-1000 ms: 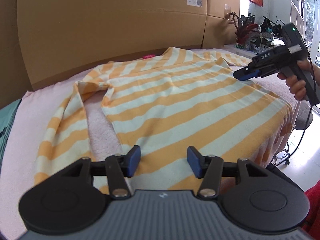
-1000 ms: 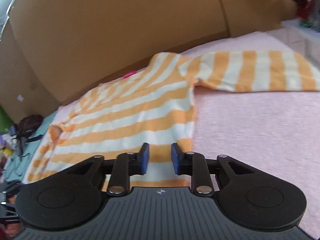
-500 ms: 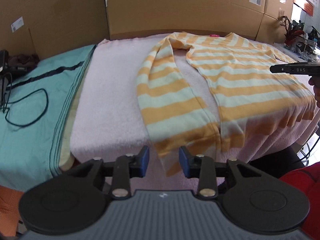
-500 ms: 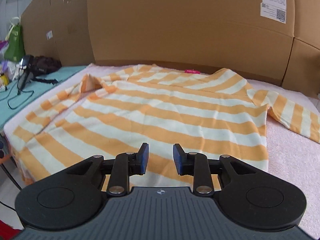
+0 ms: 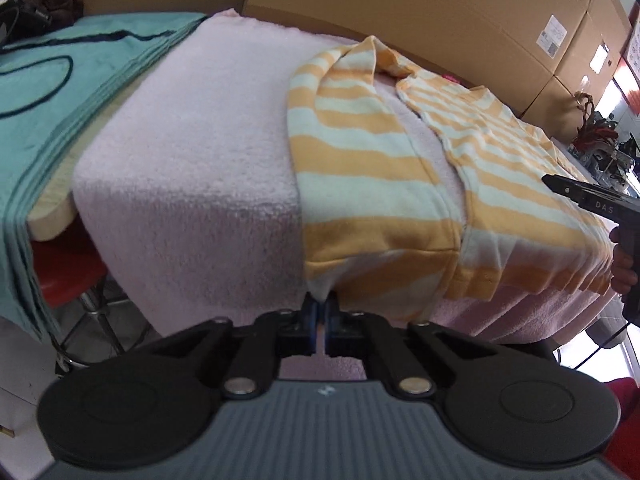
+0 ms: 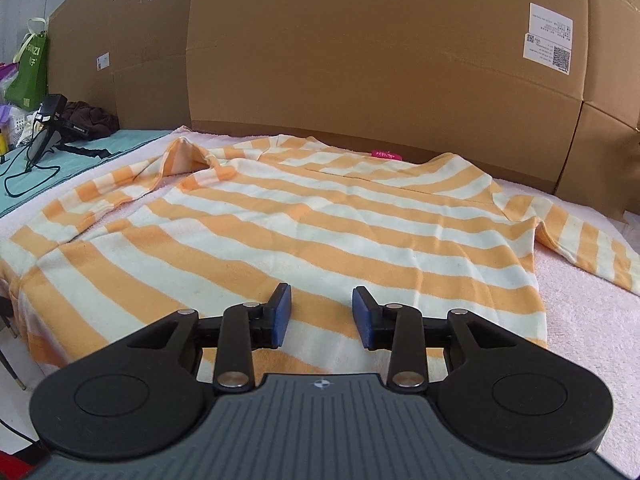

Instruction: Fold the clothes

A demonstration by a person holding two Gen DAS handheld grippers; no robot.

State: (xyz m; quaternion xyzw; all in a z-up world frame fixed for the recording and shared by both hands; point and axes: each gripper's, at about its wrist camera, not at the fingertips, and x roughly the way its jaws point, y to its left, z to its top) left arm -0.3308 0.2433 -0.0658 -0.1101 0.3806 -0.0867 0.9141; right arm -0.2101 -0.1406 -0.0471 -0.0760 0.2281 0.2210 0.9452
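An orange-and-white striped long-sleeved shirt (image 6: 320, 220) lies flat on a pink towel (image 5: 192, 168). Its hem and one sleeve (image 5: 360, 168) hang over the near table edge. In the left wrist view my left gripper (image 5: 320, 312) is shut on the lowest corner of that sleeve's cuff, just below the edge. My right gripper (image 6: 320, 300) hovers over the shirt's hem near its middle. Its jaws are opening, with striped cloth under the gap and the pads pressing on nothing. The right gripper's tip (image 5: 552, 180) also shows at the right of the left wrist view, held by a hand (image 5: 624, 272).
Cardboard sheets (image 6: 360, 60) wall off the back of the table. A teal cloth (image 5: 48, 92) with a black cable covers the left side, where a spare gripper (image 6: 48, 120) and dark cloth lie. A red stool (image 5: 68, 280) stands under the left edge. Bare pink towel (image 6: 592, 320) lies right of the shirt.
The left gripper swung to the hanging sleeve and shut on its cuff. The right gripper turned square to the shirt and its jaws widened over the hem.
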